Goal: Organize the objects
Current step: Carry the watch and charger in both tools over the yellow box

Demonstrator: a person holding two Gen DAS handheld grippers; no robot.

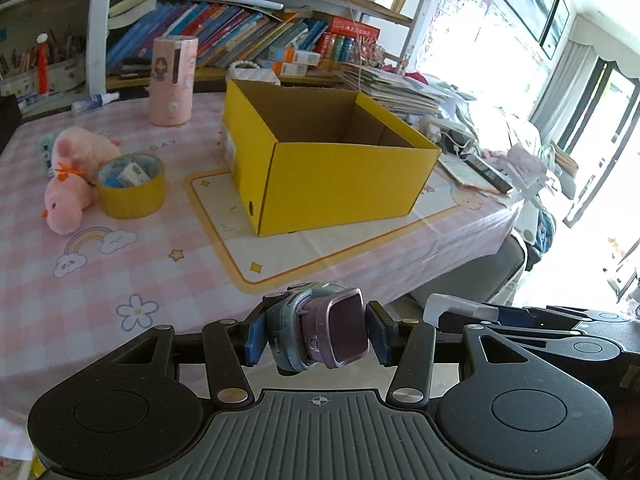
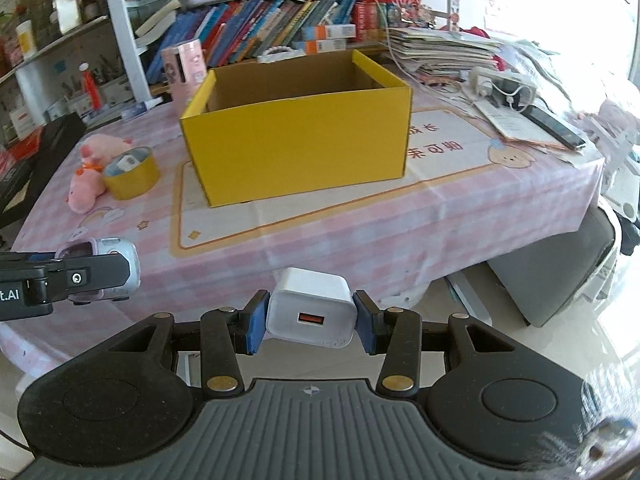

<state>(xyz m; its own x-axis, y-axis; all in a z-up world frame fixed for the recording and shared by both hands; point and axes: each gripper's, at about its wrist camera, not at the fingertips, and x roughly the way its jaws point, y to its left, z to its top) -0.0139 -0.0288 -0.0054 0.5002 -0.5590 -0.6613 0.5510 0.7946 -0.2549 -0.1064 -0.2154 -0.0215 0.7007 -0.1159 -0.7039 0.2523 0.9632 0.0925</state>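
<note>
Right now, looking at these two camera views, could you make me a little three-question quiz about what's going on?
1. True or false: the open yellow cardboard box on the pink checked tablecloth looks empty as far as its visible inside shows.
2. Which gripper grips the white USB wall charger? A) left gripper B) right gripper C) neither
3. Fill in: the yellow roll of tape lies beside a pink ____ toy.

Key
1. True; no object shows inside it, though its floor is hidden.
2. B; the left one grips a purple and blue-grey child's smartwatch.
3. plush
</note>
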